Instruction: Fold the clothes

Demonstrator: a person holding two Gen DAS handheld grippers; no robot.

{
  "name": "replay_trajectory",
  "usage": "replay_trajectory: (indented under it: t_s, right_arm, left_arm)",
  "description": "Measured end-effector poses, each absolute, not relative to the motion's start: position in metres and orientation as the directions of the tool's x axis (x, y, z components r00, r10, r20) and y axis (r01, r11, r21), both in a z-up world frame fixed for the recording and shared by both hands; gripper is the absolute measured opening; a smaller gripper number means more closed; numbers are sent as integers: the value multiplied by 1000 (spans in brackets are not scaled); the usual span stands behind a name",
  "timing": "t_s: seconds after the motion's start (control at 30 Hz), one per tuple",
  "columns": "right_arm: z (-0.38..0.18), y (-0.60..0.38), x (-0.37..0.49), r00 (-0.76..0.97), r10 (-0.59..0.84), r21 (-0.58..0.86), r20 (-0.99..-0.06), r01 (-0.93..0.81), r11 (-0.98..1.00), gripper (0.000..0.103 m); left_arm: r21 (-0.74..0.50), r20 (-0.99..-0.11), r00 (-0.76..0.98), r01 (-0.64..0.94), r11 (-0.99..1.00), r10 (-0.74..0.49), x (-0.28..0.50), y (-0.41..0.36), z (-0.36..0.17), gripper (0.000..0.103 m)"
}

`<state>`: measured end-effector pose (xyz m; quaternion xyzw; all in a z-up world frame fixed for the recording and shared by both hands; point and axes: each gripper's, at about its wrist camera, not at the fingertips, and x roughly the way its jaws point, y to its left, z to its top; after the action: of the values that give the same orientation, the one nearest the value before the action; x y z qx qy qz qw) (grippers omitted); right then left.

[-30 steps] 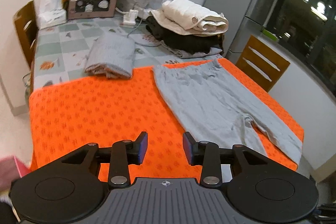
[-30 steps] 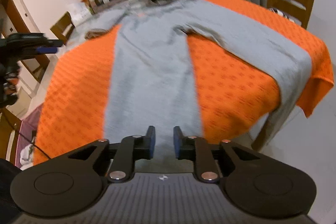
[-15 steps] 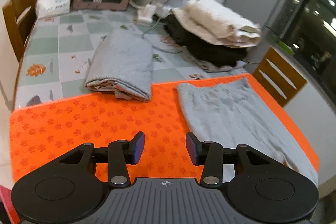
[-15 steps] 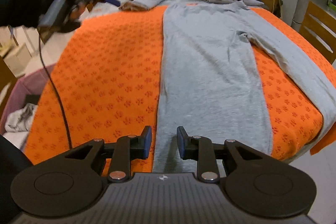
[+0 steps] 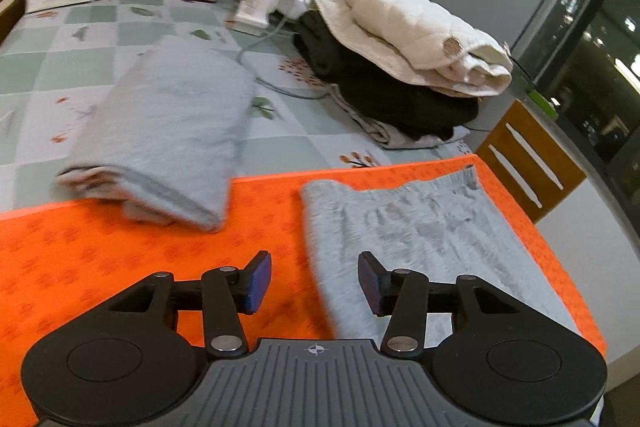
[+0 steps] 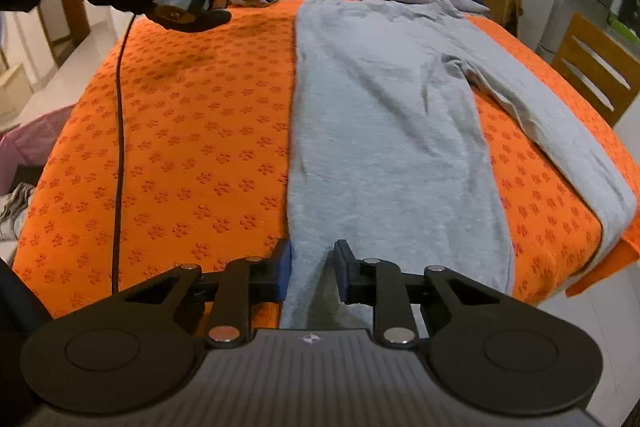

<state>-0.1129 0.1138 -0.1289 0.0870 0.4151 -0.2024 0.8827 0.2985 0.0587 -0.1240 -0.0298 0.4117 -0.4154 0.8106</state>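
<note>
A: Since a second ago, the left gripper (image 5: pixel 314 281) has been carried toward the far end of the table, over the waistband corner of the grey trousers (image 6: pixel 384 115); the folded grey garment (image 5: pixel 168 131) is now seen close by.

B: And its jaws?

A: They are spreading wider, with nothing pinched; the trousers' left edge lies below them.

B: The right gripper (image 6: pixel 312 273)?

A: It is held at the near edge of the orange mat (image 6: pixel 192 131). Its jaws are closing, with the hem of one trouser leg seen between them; contact cannot be told.

B: Open room?

A: Bare mat is left along the trousers' left edge. The other leg is draped over the mat's right edge. The stacked clothes (image 5: pixel 404 55) are kept beyond the far edge.
</note>
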Motion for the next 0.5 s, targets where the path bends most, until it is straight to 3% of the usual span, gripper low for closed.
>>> replay_trajectory:
  t_s: [0.13,0.23,0.27,0.37,0.5]
  right_arm:
    - [-130,116,-114,574,-294,-22,-764,432,901,23]
    - [-130,117,-115,577,-292,-17,-762,434,901,13]
    - [-129,116,-115,577,-290,-13,-763,434,901,10]
    - [-127,115,-117,579,-284,-3,-764,438,899,3]
    - [-117,112,-125,600,-278,20,-750,441,897,3]
  left_arm:
    - [-378,-649,315,656,653,-692,299,36,-133,51]
    - [-353,-653,308,685,638,-692,295,21,-138,47]
    - [-348,-659,301,691,634,-690,293,17,-140,32]
    - [-333,-664,291,710,620,-689,287,11,-144,4]
    - [-345,-625,312,711,612,-716,280,13,-130,4]
